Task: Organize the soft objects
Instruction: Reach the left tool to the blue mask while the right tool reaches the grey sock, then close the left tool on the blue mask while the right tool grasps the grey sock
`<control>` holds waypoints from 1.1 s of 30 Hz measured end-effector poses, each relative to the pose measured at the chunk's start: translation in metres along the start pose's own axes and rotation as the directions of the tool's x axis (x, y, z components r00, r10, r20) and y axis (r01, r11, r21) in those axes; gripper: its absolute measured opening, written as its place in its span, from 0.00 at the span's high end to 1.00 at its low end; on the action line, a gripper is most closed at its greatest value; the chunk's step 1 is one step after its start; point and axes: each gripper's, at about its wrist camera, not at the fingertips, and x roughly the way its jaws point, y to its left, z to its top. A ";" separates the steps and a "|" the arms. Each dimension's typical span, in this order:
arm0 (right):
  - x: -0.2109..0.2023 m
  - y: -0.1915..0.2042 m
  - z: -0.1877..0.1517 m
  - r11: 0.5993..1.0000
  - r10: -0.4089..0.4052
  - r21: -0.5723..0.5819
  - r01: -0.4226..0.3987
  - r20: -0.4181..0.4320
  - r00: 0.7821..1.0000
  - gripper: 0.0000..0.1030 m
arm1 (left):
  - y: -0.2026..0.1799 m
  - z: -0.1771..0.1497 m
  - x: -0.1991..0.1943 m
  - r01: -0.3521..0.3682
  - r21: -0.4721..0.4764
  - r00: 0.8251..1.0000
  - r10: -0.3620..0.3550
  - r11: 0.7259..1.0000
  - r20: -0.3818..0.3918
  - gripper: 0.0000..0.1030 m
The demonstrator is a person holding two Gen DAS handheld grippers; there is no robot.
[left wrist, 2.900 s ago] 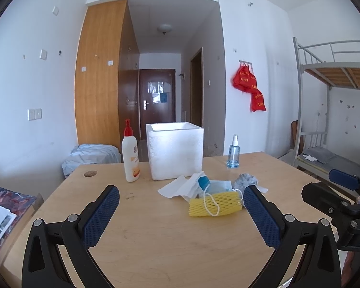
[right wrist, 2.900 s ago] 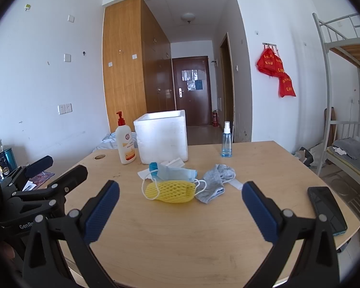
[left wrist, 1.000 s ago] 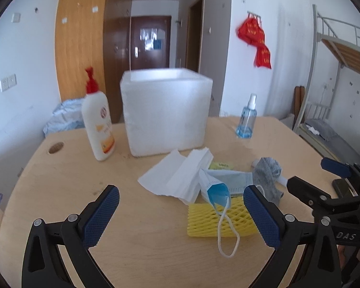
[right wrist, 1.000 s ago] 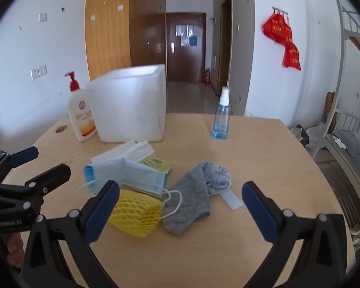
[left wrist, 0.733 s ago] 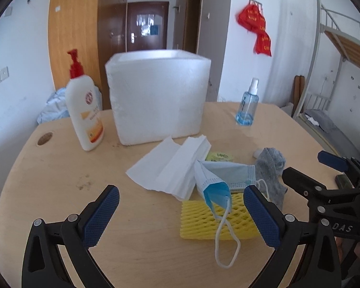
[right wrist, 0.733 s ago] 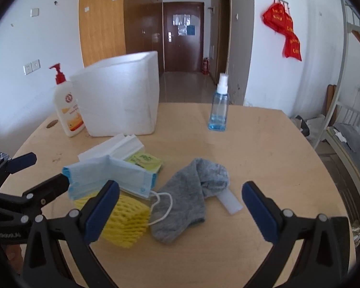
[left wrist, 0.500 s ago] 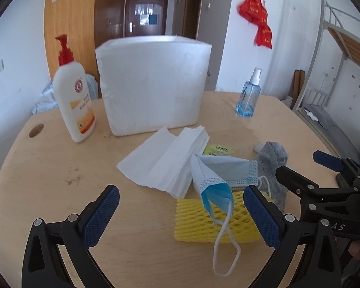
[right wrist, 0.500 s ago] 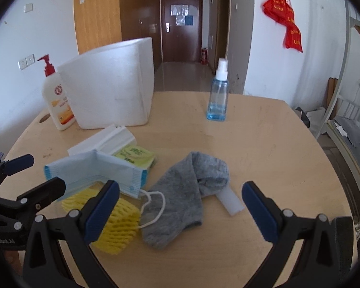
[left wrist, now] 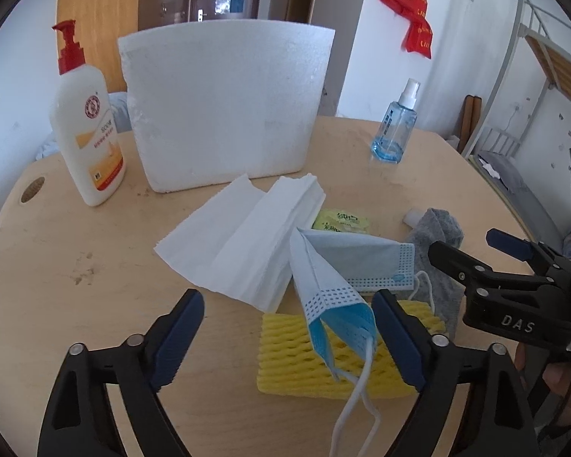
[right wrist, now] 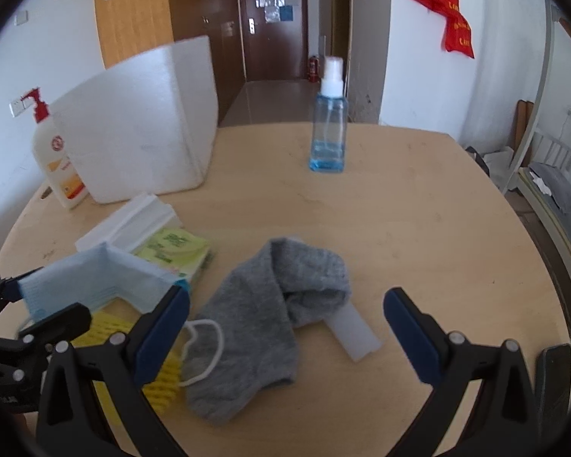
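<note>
On the round wooden surface (left wrist: 76, 251) there are five soft things: one folded blue face mask (left wrist: 346, 266) with white ear loops, one yellow foam net sleeve (left wrist: 304, 354) under it, one grey knitted sock (right wrist: 262, 316), one stack of white paper tissues (left wrist: 243, 243) and one small green tissue pack (right wrist: 175, 247). The mask lies partly on the foam net and on the tissues; the sock lies just beside them and covers part of a flat white plastic strip (right wrist: 356, 331). Behind stand one white foam box (left wrist: 220, 110), square and rough, one white pump bottle (left wrist: 87, 125) with a red head, and one clear blue spray bottle (right wrist: 329, 129). The left gripper (left wrist: 289, 339) is open; its jaws have just been closing a little, and the mask and foam net are seen between its blue pads, not pressed. The right gripper (right wrist: 285, 331) is wide open above the sock and does not touch it. Each gripper is seen at the edge of the other view.
</note>
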 end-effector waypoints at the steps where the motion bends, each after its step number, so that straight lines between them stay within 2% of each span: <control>1: 0.002 -0.001 0.000 1.000 0.001 0.001 -0.001 -0.005 1.000 0.00 | 0.000 0.000 0.002 0.007 0.000 1.000 -0.007 1.000 -0.006 0.22; 5: 0.008 -0.004 0.000 1.000 0.017 0.005 -0.017 -0.027 0.999 0.00 | -0.002 0.000 0.006 0.012 0.007 1.000 -0.012 1.000 -0.022 0.29; 10: 0.013 -0.004 -0.001 1.000 0.003 0.000 -0.003 -0.051 0.999 0.00 | -0.002 0.001 0.006 0.013 0.003 1.000 -0.013 1.000 -0.021 0.44; 11: 0.014 -0.004 -0.001 1.000 0.007 0.001 -0.007 -0.054 0.999 0.03 | -0.001 0.001 0.006 0.015 0.001 1.000 -0.015 1.000 -0.022 0.46; 15: 0.018 -0.004 -0.002 1.000 0.013 0.001 -0.013 -0.070 0.997 0.30 | 0.001 0.000 0.008 0.026 -0.011 0.999 -0.026 1.000 -0.035 0.64; 17: 0.020 -0.004 -0.003 1.000 0.012 -0.003 -0.012 -0.077 0.997 0.34 | 0.001 -0.001 0.008 0.019 -0.007 0.999 -0.020 1.000 -0.034 0.69; 19: 0.020 -0.004 -0.004 1.000 0.007 -0.012 -0.008 -0.075 0.997 0.39 | 0.001 -0.001 0.007 0.023 -0.012 0.999 -0.023 1.000 -0.030 0.80; 21: 0.020 -0.006 -0.004 1.000 0.026 0.003 -0.026 -0.077 0.997 0.56 | 0.001 -0.001 0.006 0.034 -0.014 0.999 -0.035 0.999 -0.030 0.85; 22: 0.020 -0.007 -0.004 1.000 0.021 0.004 -0.021 -0.080 0.997 0.59 | 0.002 -0.001 0.005 0.041 -0.017 0.999 -0.042 0.999 -0.028 0.89; 25: 0.020 -0.008 -0.004 1.000 0.017 0.000 -0.017 -0.076 0.997 0.75 | 0.003 -0.001 0.002 0.059 -0.024 0.998 -0.059 0.998 -0.017 0.93; 26: 0.019 -0.008 -0.004 0.999 0.035 0.007 -0.035 -0.072 0.997 0.88 | 0.004 -0.001 0.001 0.059 -0.028 0.998 -0.060 0.998 -0.011 0.94; 27: 0.019 -0.008 -0.004 0.998 0.059 0.008 -0.059 -0.079 0.995 0.89 | 0.005 0.000 -0.001 0.063 -0.033 0.998 -0.063 0.997 -0.004 0.95; 33: 0.020 -0.004 -0.004 0.996 0.086 0.011 -0.086 -0.077 0.993 0.91 | 0.004 0.001 -0.011 0.088 -0.032 0.995 -0.087 0.996 0.039 0.96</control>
